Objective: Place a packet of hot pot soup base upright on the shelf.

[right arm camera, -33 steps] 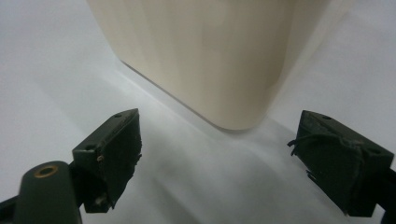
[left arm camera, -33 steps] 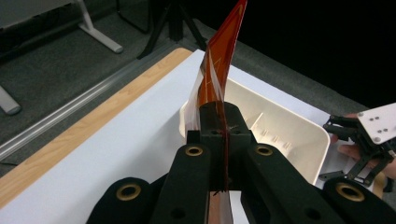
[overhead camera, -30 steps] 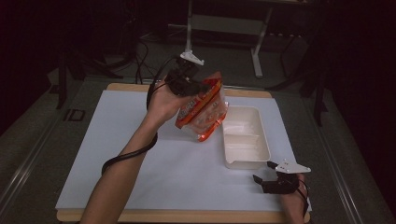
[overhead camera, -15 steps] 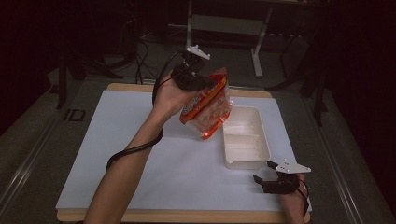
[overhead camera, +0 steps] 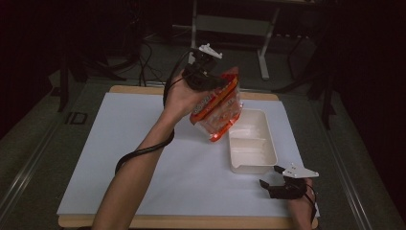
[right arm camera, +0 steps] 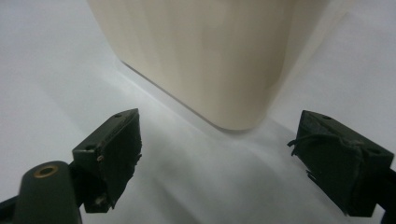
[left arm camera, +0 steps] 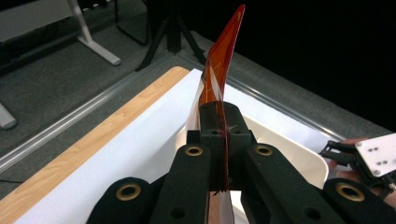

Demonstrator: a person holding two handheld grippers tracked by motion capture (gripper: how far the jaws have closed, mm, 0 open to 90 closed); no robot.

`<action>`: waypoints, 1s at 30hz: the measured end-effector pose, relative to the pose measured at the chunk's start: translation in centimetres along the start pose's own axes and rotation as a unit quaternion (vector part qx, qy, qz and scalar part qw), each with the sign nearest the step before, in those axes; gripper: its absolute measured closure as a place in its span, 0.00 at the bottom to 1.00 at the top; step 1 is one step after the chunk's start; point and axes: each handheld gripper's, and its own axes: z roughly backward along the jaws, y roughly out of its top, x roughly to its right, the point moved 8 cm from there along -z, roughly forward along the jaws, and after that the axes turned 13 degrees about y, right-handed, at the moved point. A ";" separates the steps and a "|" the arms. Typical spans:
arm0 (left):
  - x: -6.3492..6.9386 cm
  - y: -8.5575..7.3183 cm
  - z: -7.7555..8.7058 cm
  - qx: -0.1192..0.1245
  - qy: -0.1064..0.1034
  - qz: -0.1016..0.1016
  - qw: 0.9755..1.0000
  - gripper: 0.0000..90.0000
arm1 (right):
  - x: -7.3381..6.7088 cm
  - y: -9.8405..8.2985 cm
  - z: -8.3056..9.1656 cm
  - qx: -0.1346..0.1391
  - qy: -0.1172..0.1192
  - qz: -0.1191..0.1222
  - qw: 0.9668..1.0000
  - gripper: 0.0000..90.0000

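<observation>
White mat (overhead camera: 158, 158) on dark-room table. High view: orange snack bag (overhead camera: 218, 108) held aloft over cream tray (overhead camera: 252, 143) by left gripper (overhead camera: 206, 79). Left gripper view: jaws clamped on bag edge (left arm camera: 219, 79). Right gripper view: right gripper (right arm camera: 219, 158) spread wide, tray corner (right arm camera: 233, 93) just ahead, untouched.

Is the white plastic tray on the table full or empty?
Empty. In the high view the white plastic tray shows a bare white inside, and the orange snack bag hangs above its rim, gripped by the left gripper.

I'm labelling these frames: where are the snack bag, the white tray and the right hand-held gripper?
snack bag (overhead camera: 218, 112), high view, printed front.
white tray (overhead camera: 261, 165), high view, near rim.
right hand-held gripper (right arm camera: 219, 163), right gripper view, between its jaws.
</observation>
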 end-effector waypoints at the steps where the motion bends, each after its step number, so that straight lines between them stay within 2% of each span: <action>1: 0.1 0.1 -0.1 0.001 -0.001 0.001 1.000 1.00 | 0.0 0.0 0.0 0.000 0.000 0.000 1.000 0.16; 7: 0.6 0.7 -0.7 0.000 -0.003 -0.003 1.000 1.00 | 0.0 0.0 0.0 0.000 0.000 0.001 1.000 0.16; 19: 1.3 1.2 -1.5 0.000 -0.011 0.003 1.000 1.00 | 0.0 0.1 0.2 0.007 -0.002 0.002 1.000 0.16; 30: 2.1 2.5 -1.7 0.018 -0.010 0.001 1.000 1.00 | 0.0 0.1 0.2 0.007 -0.002 0.003 1.000 0.16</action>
